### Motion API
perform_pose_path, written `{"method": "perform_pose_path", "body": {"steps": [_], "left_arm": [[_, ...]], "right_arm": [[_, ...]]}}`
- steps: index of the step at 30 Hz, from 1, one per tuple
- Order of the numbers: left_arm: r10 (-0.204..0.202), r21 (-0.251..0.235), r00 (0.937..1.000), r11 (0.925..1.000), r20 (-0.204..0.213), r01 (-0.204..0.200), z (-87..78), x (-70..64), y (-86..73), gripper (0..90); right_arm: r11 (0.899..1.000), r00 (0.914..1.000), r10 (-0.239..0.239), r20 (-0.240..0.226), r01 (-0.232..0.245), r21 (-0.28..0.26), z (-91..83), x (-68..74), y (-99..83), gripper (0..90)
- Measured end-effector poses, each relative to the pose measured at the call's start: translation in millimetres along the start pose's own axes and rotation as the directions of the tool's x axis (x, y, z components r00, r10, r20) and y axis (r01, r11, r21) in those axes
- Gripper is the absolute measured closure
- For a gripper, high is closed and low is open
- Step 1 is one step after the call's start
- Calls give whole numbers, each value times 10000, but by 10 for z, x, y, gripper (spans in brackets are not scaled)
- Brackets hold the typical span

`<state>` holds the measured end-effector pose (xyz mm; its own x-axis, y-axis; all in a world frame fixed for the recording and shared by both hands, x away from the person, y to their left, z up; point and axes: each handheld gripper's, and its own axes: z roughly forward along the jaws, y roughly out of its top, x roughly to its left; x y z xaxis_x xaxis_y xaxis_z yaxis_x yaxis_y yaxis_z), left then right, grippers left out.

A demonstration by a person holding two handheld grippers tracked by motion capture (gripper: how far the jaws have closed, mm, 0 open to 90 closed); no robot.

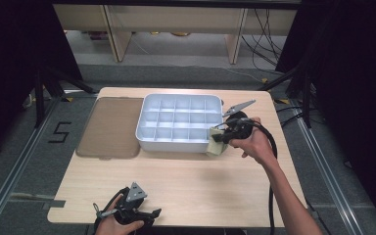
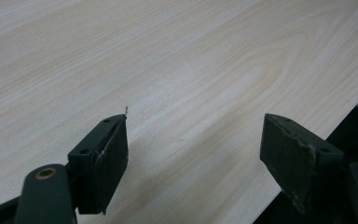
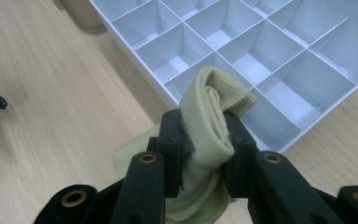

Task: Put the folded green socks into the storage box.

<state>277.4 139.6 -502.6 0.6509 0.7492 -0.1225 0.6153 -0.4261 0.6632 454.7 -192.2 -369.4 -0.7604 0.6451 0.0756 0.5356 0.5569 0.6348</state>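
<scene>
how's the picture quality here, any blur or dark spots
High view: room edges fall into black, the table evenly lit. Left gripper view: wood grain sharp, near jaws soft. Right gripper view: folded cloth and compartment tray fairly crisp, bottom of the right hand-held gripper blurred.

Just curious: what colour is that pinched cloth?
Pale yellow-green cloth, clearest in the right gripper view.
</scene>
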Motion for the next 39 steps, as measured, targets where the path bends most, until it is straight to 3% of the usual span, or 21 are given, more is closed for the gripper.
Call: {"method": "perform_pose_path", "body": {"steps": [3,4,8,10,11,15,17,18,21,29,34,37,39], "left_arm": [[56,15,10000,10000,-56,-56,3,-2,-1,230],[74,38,9999,10000,-73,-74,8,-2,-1,230],[82,41,10000,10000,-47,-82,8,-4,1,230],[84,65,9999,9999,-60,-84,8,-2,0,230],[12,-4,10000,10000,2,-12,8,-8,-2,230],[248,125,9997,9996,-28,-248,-1,-2,4,230],[103,103,9999,9999,-23,-103,5,-9,1,230],[96,60,10000,9999,-22,-96,5,-12,-1,230],[124,115,9999,9999,-8,-124,18,-16,-4,230],[130,140,9999,9998,29,-130,19,-32,-4,230],[171,70,9998,9998,131,-172,20,-38,-3,230],[400,146,9992,9991,56,-401,21,-25,-2,230],[239,134,9997,9996,88,-241,29,-35,-6,230]], "right_arm": [[9996,9993,260,274,-264,141,13,-19,46,732],[9994,9999,106,-9,-106,336,-6,-23,69,732],[9975,9998,186,60,-189,674,-5,-59,141,732],[9979,9999,-85,93,79,638,1,-81,160,732],[9964,9996,171,229,-189,821,0,-82,194,732],[9954,9994,195,269,-220,933,25,-113,248,732],[9957,9995,126,283,-151,918,37,-125,259,732],[9944,9989,355,302,-383,989,41,-119,268,732],[9926,9991,180,371,-224,1195,83,-161,316,732],[9885,9984,282,500,-353,1469,148,-216,373,732],[9866,9970,398,659,-497,1552,197,-279,410,731],[9853,9968,389,705,-500,1636,211,-305,440,732],[9848,9961,425,767,-547,1650,233,-329,472,732]]}}
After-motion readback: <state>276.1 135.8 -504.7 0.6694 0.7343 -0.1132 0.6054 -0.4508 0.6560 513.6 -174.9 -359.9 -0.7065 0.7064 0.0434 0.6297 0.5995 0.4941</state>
